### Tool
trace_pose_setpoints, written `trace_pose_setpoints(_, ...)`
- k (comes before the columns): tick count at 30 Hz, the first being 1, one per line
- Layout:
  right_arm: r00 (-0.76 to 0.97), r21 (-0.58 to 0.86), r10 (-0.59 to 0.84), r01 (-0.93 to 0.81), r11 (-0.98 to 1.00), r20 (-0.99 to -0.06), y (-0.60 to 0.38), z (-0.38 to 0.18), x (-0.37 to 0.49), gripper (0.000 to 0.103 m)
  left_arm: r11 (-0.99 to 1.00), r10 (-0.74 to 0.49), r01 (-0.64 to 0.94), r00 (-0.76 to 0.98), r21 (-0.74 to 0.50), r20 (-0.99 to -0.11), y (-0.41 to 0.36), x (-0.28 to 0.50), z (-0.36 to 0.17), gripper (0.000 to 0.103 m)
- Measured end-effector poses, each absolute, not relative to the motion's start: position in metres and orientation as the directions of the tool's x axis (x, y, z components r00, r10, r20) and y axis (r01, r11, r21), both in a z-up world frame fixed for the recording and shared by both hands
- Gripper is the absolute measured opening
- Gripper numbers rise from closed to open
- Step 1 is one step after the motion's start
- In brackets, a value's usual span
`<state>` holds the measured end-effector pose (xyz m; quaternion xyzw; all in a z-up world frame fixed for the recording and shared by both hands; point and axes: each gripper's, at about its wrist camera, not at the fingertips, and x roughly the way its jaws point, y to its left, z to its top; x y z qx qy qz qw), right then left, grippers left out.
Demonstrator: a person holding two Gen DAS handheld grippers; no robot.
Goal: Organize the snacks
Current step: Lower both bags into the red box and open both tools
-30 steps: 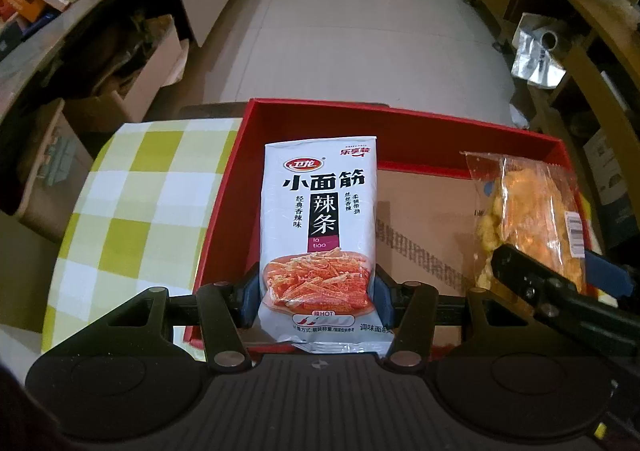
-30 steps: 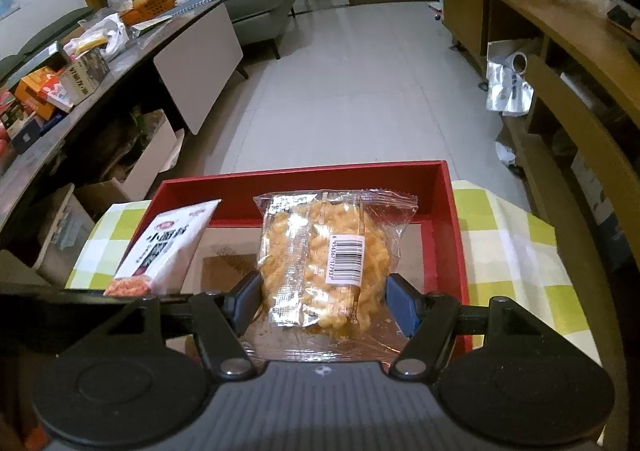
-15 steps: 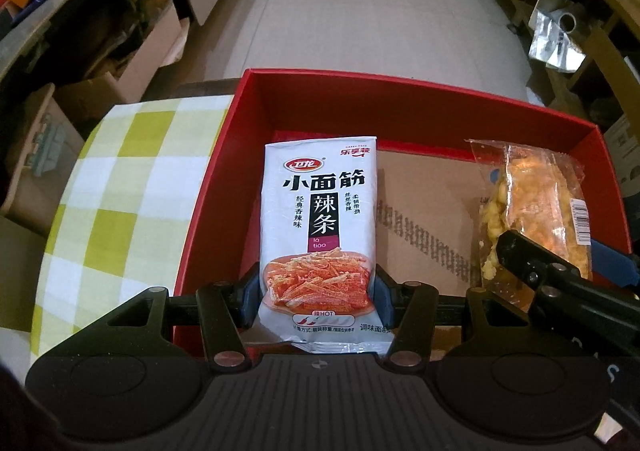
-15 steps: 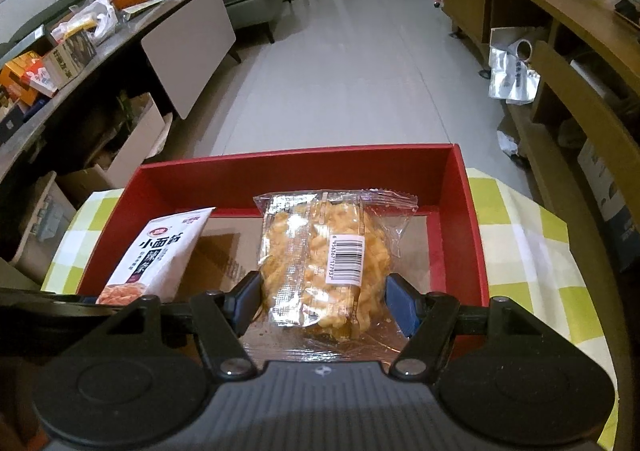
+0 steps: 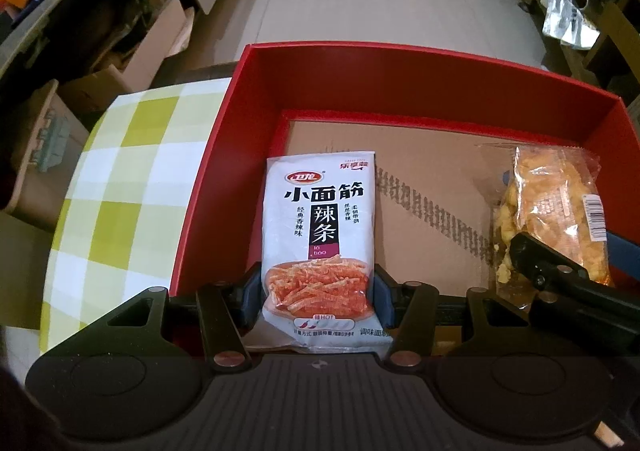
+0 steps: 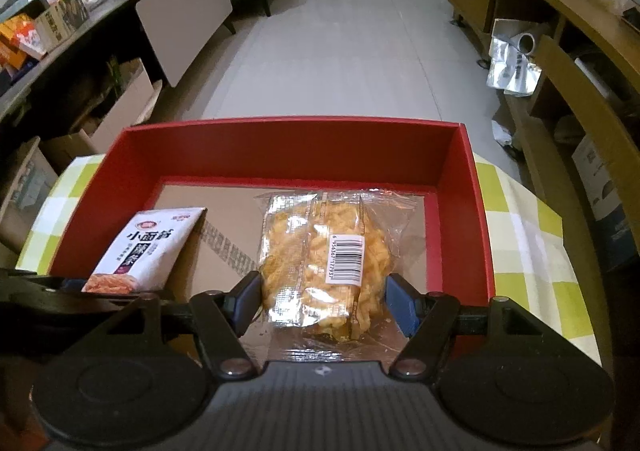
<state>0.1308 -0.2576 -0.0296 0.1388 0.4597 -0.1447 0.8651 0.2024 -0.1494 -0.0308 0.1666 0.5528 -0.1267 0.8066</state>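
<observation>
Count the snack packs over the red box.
2. The white spicy-strip pack is held in the left gripper over the box's left side; the clear pack of yellow snacks is held in the right gripper, right of it.

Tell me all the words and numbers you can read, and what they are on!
White snack packet: "卫龙"
"小面筋"
"辣条"
"la tiao"
"HOT"
Its small columns and bottom strip: too small to read.
Clear snack bag, barcode label: digits too blurred to read.
Red box, cardboard floor print: unreadable.
</observation>
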Motion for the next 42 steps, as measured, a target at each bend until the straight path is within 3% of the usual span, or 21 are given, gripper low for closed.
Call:
trace_pose_setpoints(6, 0.525, 0.104, -0.119, 0.377, 0.921, -0.843, -0.259, -0.031, 0.133, 0.073, 0.911, -0.009, 0.389, 0.355, 0.139, -0.935, -0.148, 0.202, -0.034, 0.064)
trace_pose_setpoints(12, 0.501, 0.053, -0.165, 0.391, 0.919, -0.849, -0.26, -0.031, 0.133, 0.074, 0.907, 0.007, 0.386, 0.386, 0.168, -0.923, -0.148, 0.201, -0.03, 0.079)
trace_pose_setpoints(18, 0.517, 0.034, -0.182, 0.381, 0.924, -0.837, -0.257, -0.02, 0.129, 0.074, 0.909, -0.015, 0.386, 0.403, 0.155, -0.915, -0.145, 0.198, -0.019, 0.083)
trace_pose_setpoints(42, 0.551, -0.04, -0.24, 0.349, 0.936, -0.799, -0.233, 0.027, 0.082, 0.074, 0.911, -0.049, 0.386, 0.457, 0.148, -0.888, -0.113, 0.16, 0.024, 0.087)
